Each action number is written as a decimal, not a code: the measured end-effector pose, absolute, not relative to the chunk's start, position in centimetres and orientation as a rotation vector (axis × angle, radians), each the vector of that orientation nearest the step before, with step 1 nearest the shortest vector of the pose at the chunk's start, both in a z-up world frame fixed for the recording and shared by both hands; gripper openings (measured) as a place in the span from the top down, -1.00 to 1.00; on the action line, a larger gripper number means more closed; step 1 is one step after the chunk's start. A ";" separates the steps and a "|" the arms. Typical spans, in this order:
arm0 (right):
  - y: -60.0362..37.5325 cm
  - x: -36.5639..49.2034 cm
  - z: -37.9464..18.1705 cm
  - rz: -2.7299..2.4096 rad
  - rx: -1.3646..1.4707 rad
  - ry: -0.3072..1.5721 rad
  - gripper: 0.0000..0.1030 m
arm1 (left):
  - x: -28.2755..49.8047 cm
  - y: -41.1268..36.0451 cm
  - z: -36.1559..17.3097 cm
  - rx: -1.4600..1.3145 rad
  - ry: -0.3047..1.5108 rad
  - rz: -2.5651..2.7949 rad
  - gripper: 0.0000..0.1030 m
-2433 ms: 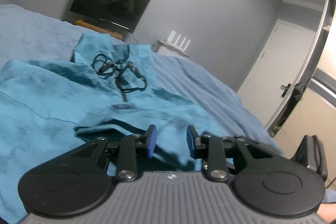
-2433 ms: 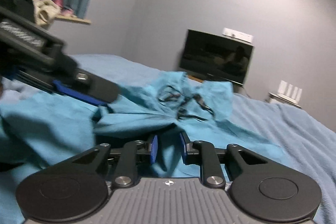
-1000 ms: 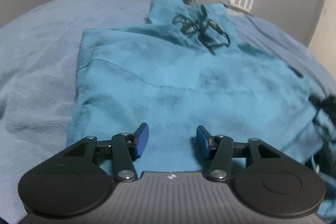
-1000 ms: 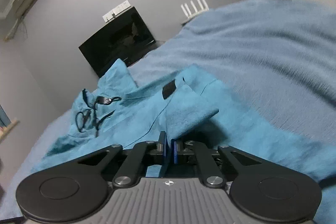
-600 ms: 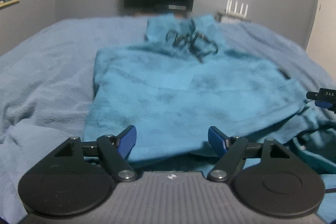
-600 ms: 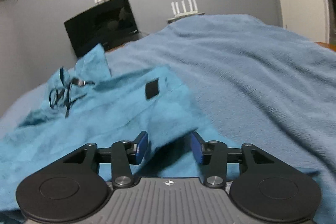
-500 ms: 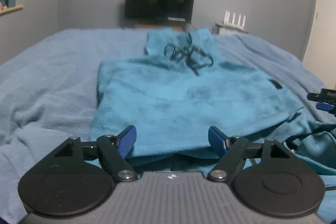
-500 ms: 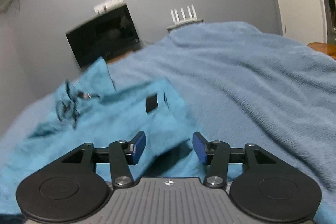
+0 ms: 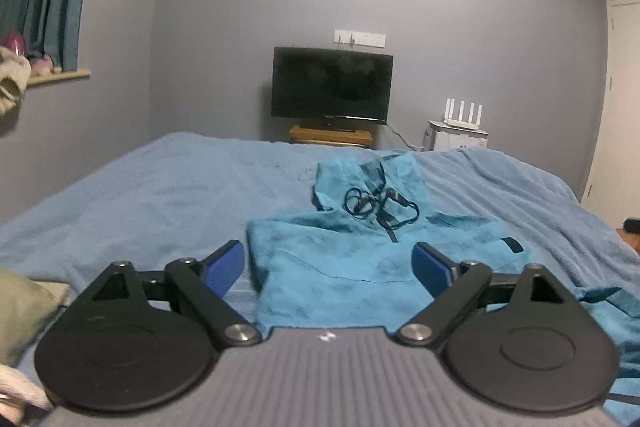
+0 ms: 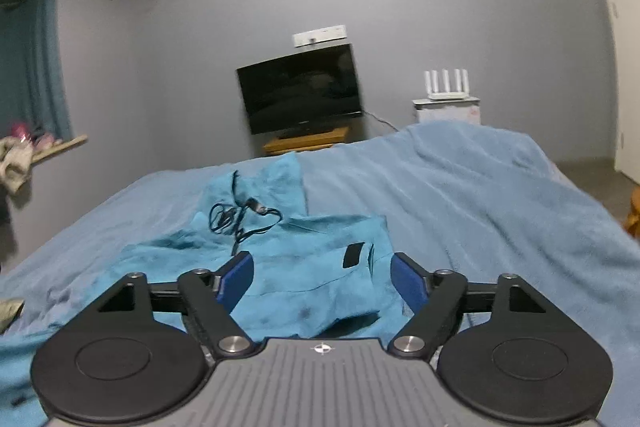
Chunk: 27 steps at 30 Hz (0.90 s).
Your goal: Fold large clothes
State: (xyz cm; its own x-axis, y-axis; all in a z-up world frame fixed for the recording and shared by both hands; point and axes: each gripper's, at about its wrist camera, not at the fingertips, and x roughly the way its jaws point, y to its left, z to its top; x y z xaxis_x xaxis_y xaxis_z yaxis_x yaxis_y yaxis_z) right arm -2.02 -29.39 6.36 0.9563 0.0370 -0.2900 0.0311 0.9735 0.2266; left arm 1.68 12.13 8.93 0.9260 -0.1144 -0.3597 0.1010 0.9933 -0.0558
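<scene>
Room: grey-walled bedroom, with a dark television on a low wooden stand and a white router on a small cabinet beyond the foot of the bed.
Surface: pale blue blanket covers the whole bed, wide and soft enough to spread a big garment flat on.
Garment: my teal hoodie lies face up in the middle of the blanket, hood pointing at the television, black drawstrings coiled on the hood. Its sides look turned in, so the body reads as a neat block; a loose teal part trails off at the near right edge.
Left gripper: jaws have just been opening and stand wide, nothing between them; the cloth lies well beyond them.
Right gripper: jaws have just been opening too, spread apart and empty, above the hoodie's near right part beside the black patch.
Why so: I judge both hands are letting the fold settle flat, clear of the cloth.
Next: likely the bottom-to-hood fold, and that loose right part needs tucking first.
</scene>
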 end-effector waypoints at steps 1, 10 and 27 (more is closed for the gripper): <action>-29.6 -2.6 7.0 -0.005 0.221 0.288 -0.52 | 1.6 12.4 9.4 -0.013 0.416 -0.125 -0.86; -35.6 -6.1 9.4 -0.167 0.440 0.168 -0.57 | -3.3 14.5 10.2 0.110 0.460 -0.199 -0.86; -35.5 -11.7 13.4 0.231 -0.035 0.448 -0.79 | -9.9 17.9 10.0 0.063 0.597 -0.517 -0.86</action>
State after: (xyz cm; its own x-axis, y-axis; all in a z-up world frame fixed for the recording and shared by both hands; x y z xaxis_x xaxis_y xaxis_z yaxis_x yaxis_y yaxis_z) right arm -11.72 -35.47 13.37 0.8756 0.2137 -0.4331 -0.2291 0.9733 0.0170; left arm -9.93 17.88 10.00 0.7043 -0.4464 -0.5520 0.4823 0.8714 -0.0894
